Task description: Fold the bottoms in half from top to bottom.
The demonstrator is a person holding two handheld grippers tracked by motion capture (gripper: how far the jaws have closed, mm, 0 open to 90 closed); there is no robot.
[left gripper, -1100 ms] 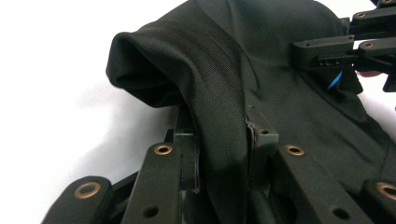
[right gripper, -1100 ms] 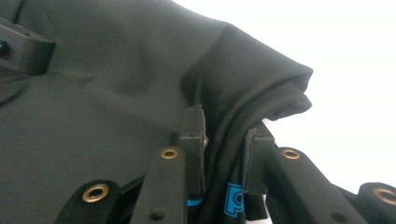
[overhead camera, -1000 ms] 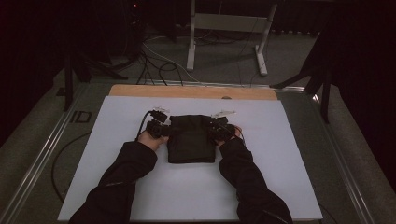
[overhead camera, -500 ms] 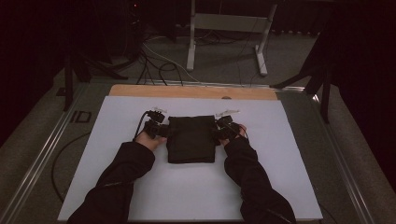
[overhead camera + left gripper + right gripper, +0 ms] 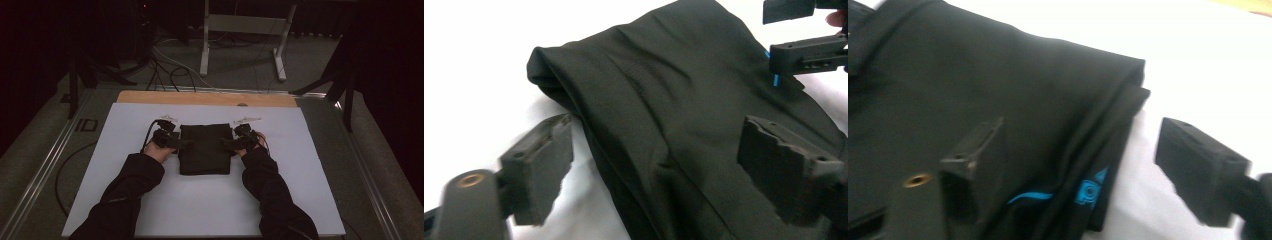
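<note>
Lying folded into a neat rectangle, the black garment sits in the middle of the white worktop, between the person's two hands. The left hand-held gripper rests at the garment's left edge and the right hand-held gripper at its right edge, both pointing inward across the cloth. Both have just been opening their jaws. In the left gripper view the two black jaws stand wide apart, one over the bare worktop and one over the fabric, with the folded edge of the garment between them but not pinched. In the right gripper view the jaws are likewise spread, straddling the stacked edge of the garment where a blue printed mark shows, without pressing on it.
</note>
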